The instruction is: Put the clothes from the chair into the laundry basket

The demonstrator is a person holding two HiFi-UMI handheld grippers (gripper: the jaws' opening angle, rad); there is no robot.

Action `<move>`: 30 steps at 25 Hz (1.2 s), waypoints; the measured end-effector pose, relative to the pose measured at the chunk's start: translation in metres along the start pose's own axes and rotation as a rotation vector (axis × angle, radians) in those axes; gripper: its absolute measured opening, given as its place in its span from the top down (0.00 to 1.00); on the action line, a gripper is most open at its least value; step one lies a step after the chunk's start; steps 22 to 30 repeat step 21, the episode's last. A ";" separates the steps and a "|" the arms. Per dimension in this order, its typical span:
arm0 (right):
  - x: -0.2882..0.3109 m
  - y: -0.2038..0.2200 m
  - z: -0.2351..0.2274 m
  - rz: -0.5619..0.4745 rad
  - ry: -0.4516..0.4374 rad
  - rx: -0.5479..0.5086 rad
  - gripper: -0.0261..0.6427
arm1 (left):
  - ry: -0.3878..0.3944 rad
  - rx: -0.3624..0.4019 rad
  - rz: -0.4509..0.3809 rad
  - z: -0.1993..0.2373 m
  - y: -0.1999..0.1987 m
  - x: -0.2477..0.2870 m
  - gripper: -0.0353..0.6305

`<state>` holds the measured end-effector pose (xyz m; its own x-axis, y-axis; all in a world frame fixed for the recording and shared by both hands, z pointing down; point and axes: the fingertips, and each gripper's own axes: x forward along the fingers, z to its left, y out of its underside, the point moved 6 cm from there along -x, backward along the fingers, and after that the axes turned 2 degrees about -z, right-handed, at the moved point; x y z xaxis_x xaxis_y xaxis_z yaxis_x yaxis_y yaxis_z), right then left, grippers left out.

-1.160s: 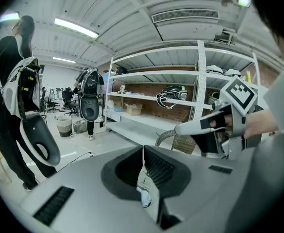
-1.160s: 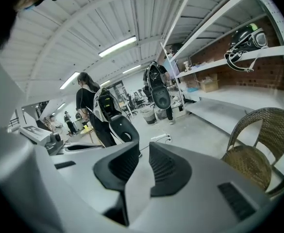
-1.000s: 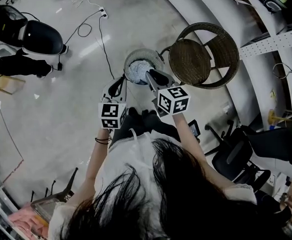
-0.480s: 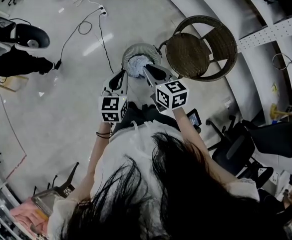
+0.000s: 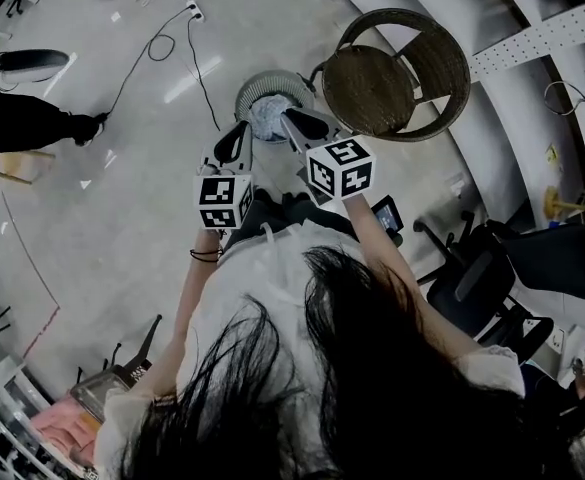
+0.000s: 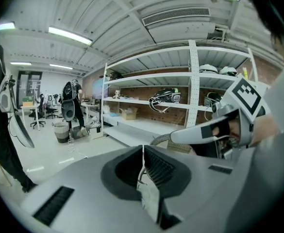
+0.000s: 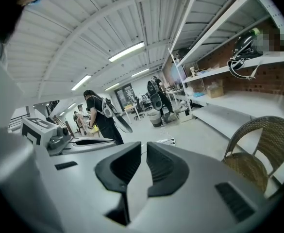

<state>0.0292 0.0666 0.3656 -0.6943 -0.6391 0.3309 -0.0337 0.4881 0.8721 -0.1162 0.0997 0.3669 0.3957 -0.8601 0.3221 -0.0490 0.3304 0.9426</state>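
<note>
The round laundry basket [image 5: 245,92] stands on the floor with pale clothes [image 5: 269,115] inside it. Right of it, the wicker chair [image 5: 377,86] [image 7: 258,155] has a bare seat. My left gripper [image 5: 234,140] [image 6: 142,149] hovers at the basket's near left rim, jaws shut and empty. My right gripper [image 5: 294,121] [image 7: 143,147] hangs over the near right rim. Its jaws have just been closing and now stand shut with nothing between them. Each gripper shows beside the other in the gripper views.
A black office chair [image 5: 487,293] stands at the right, close to the person's elbow. A cable and power strip [image 5: 189,14] lie on the floor beyond the basket. A person in black [image 5: 27,123] is at the far left. White shelving [image 5: 537,43] runs behind the wicker chair.
Both grippers have lifted a little and drawn slightly back from the basket's middle toward its near rim. The person in black at the left has shifted further left.
</note>
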 end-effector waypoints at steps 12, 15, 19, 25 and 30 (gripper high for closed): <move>-0.002 0.005 0.001 0.017 0.005 -0.029 0.89 | -0.013 0.005 0.009 -0.001 0.001 -0.001 0.92; -0.003 0.008 0.001 0.026 0.005 -0.036 0.89 | -0.014 0.003 0.011 -0.002 0.003 -0.002 0.92; 0.001 0.009 0.003 0.032 0.008 -0.060 0.89 | -0.019 0.004 0.009 0.001 0.003 -0.002 0.92; 0.004 0.009 0.005 0.032 0.006 -0.073 0.89 | -0.023 0.004 0.004 0.005 0.003 -0.003 0.92; 0.004 0.009 0.005 0.032 0.006 -0.073 0.89 | -0.023 0.004 0.004 0.005 0.003 -0.003 0.92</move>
